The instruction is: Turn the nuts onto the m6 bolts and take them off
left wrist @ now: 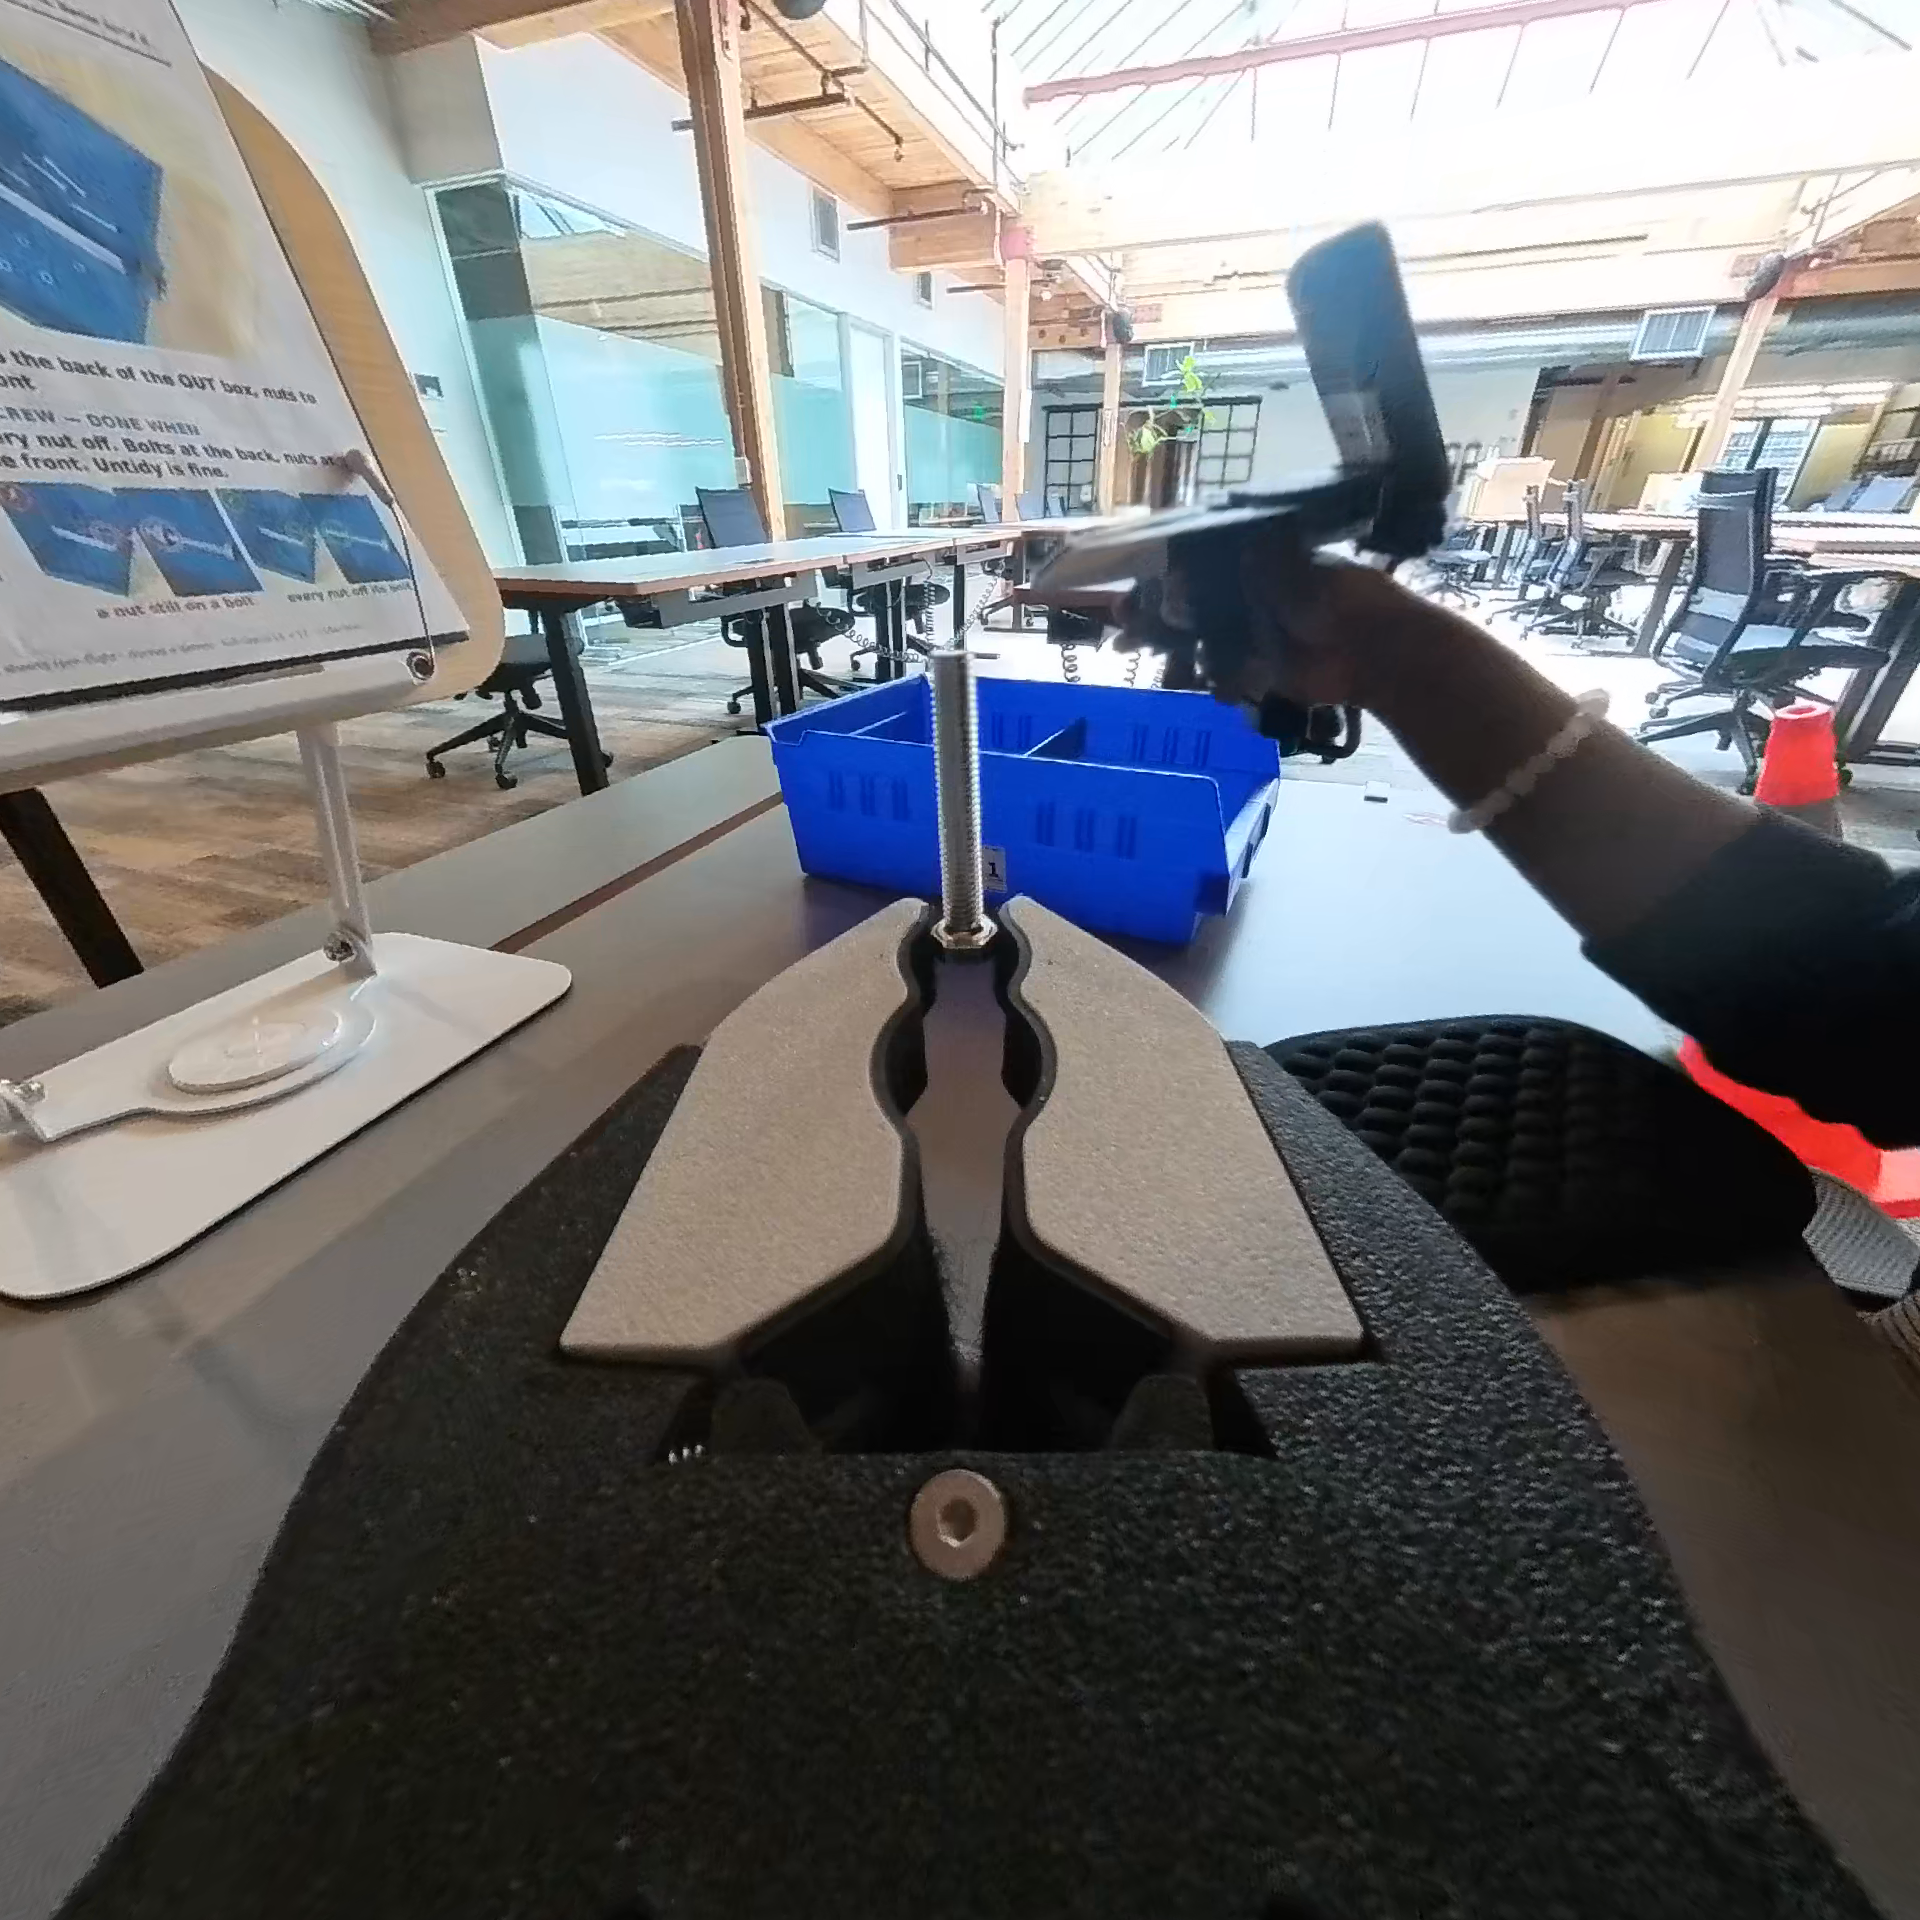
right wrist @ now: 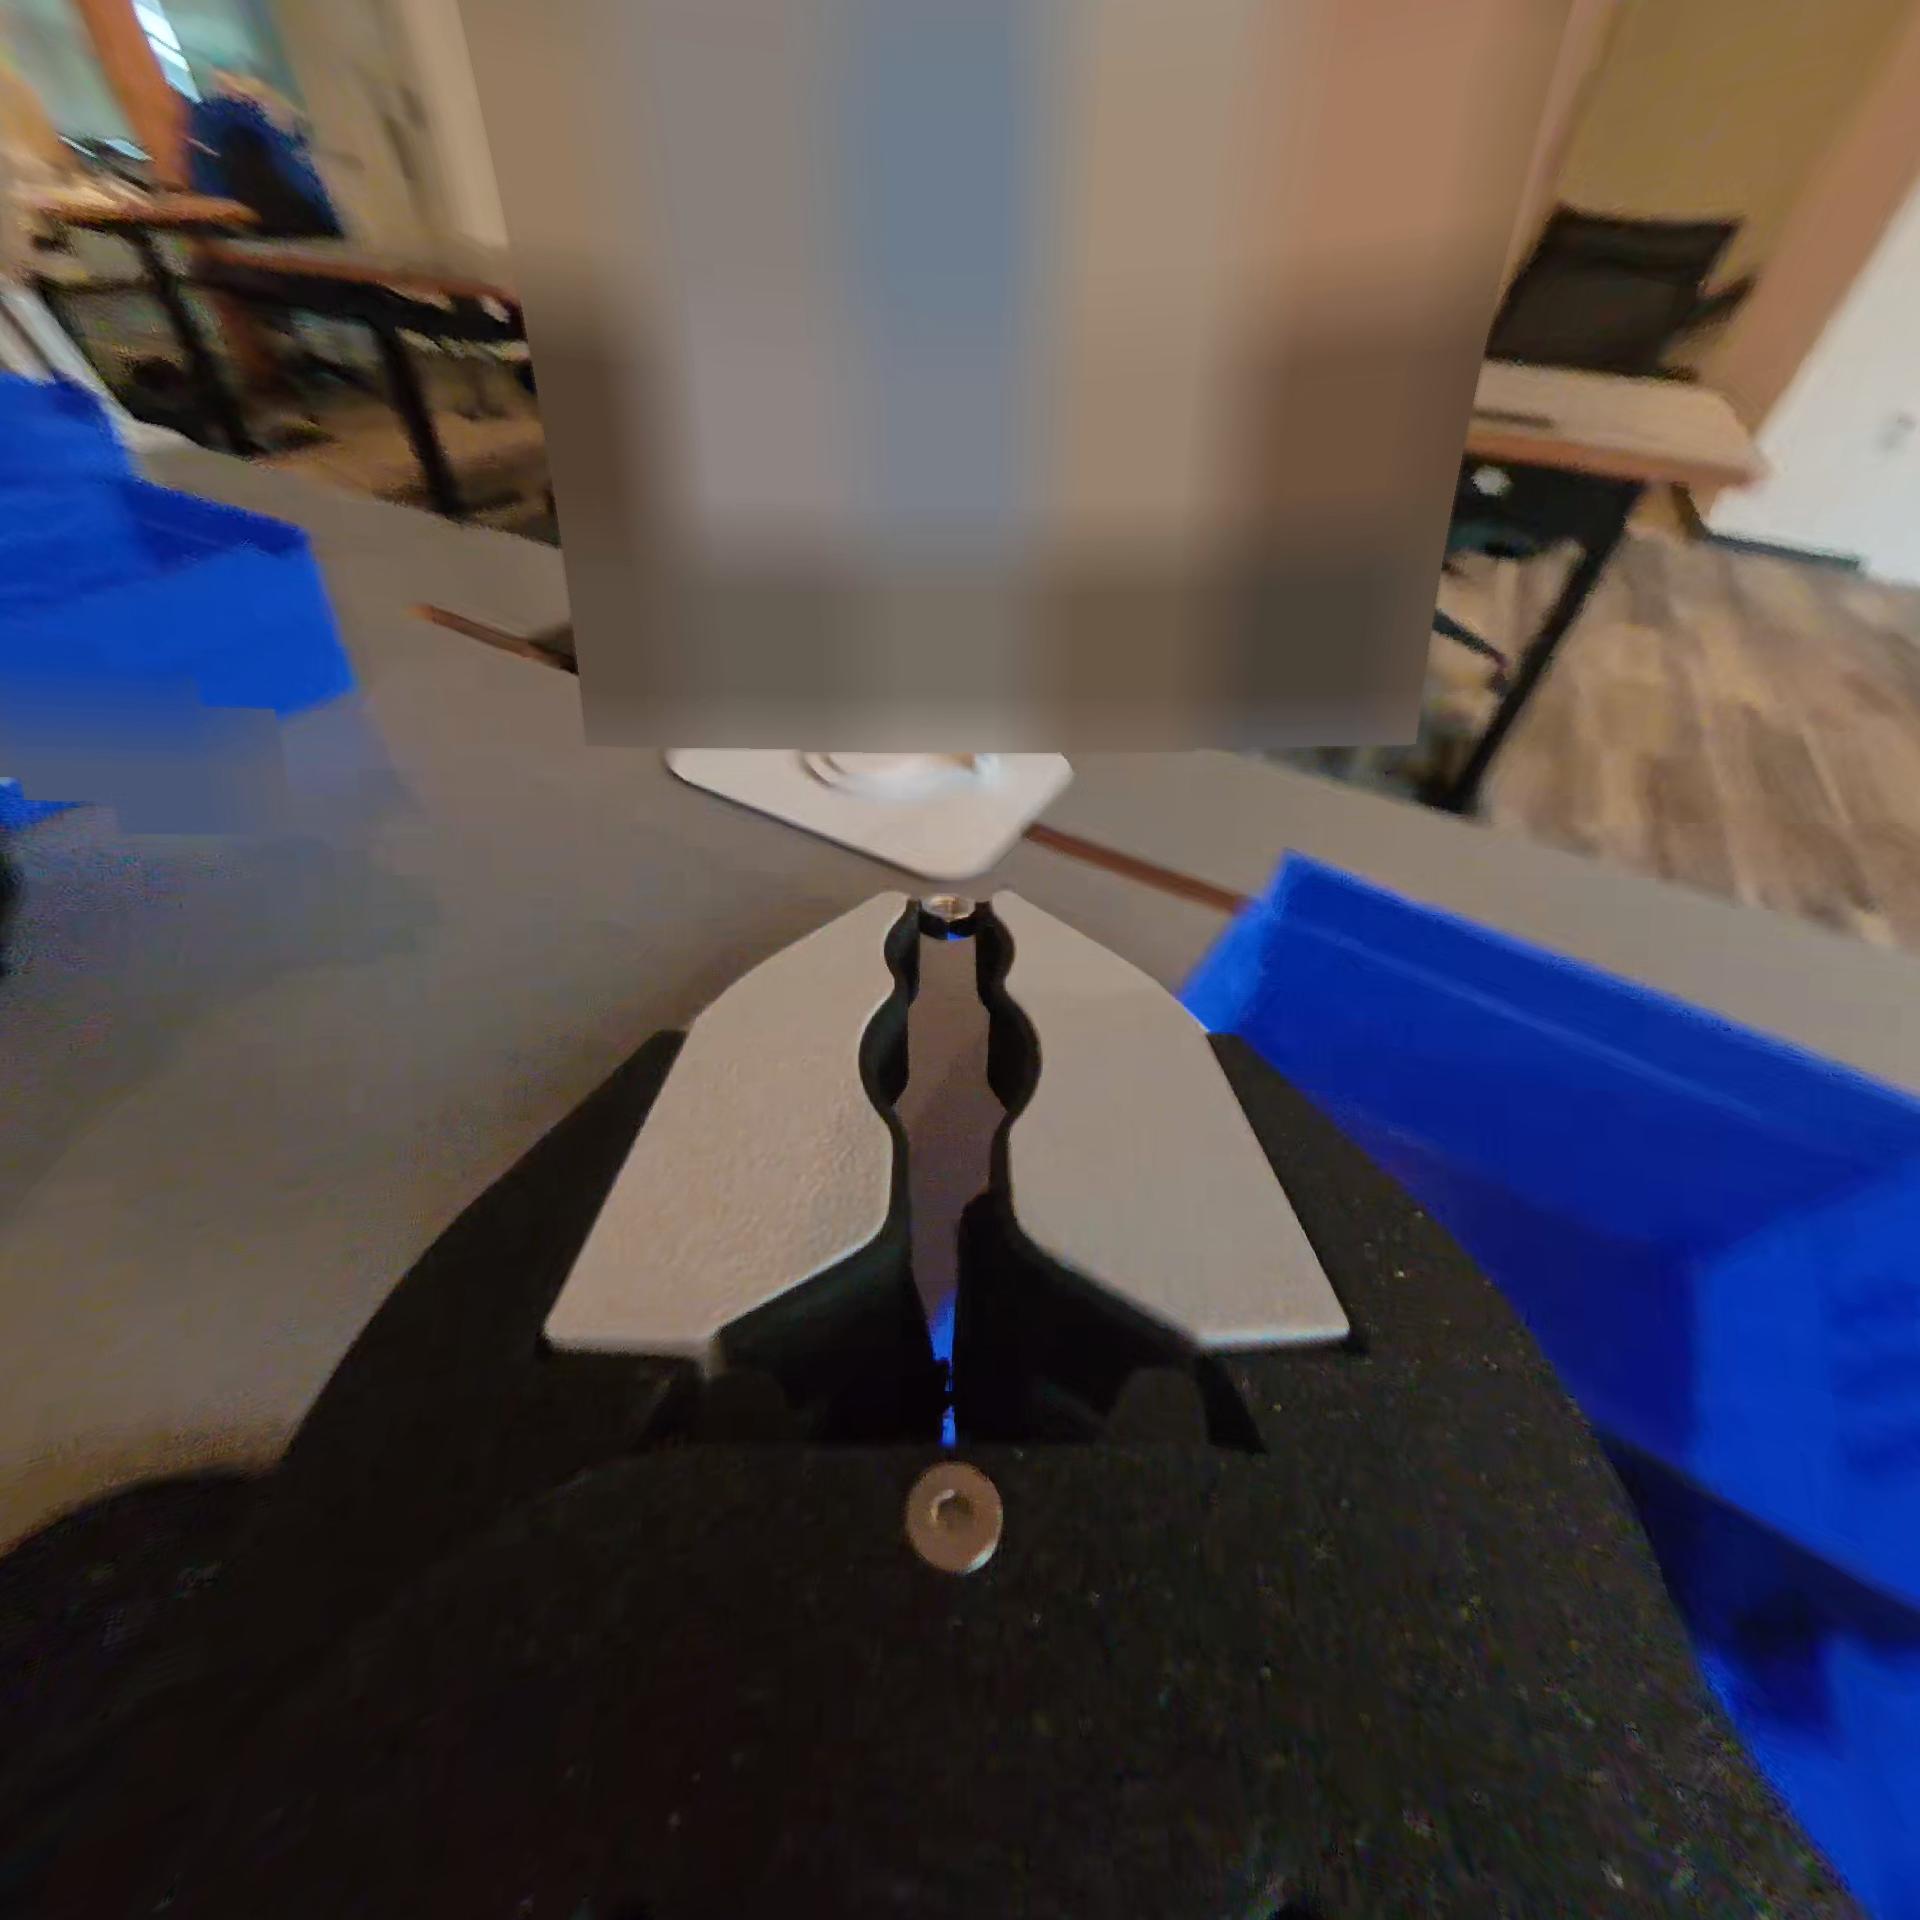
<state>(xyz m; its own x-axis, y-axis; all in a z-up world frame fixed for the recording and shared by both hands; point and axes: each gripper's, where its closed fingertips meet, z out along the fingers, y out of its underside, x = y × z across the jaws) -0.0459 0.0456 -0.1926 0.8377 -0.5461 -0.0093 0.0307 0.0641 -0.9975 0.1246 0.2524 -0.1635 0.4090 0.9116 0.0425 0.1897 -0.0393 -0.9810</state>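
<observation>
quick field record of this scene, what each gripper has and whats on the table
left gripper: shut on the head of a silver bolt, shaft upright
right gripper: shut on a small silver nut, raised
bins: blue divided bin behind the bolt
table: dark
other: white stand with instruction sheet, at left

bolt [left wrist: 958, 790]: silver, threaded, upright, head clamped | nut [right wrist: 947, 914]: small, silver, pinched

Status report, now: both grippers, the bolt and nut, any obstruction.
Left gripper clamped on bolt, shaft upright, bare. Right gripper pinching nut, raised off to the right, apart from bolt. Blue bin behind; path clear.
</observation>
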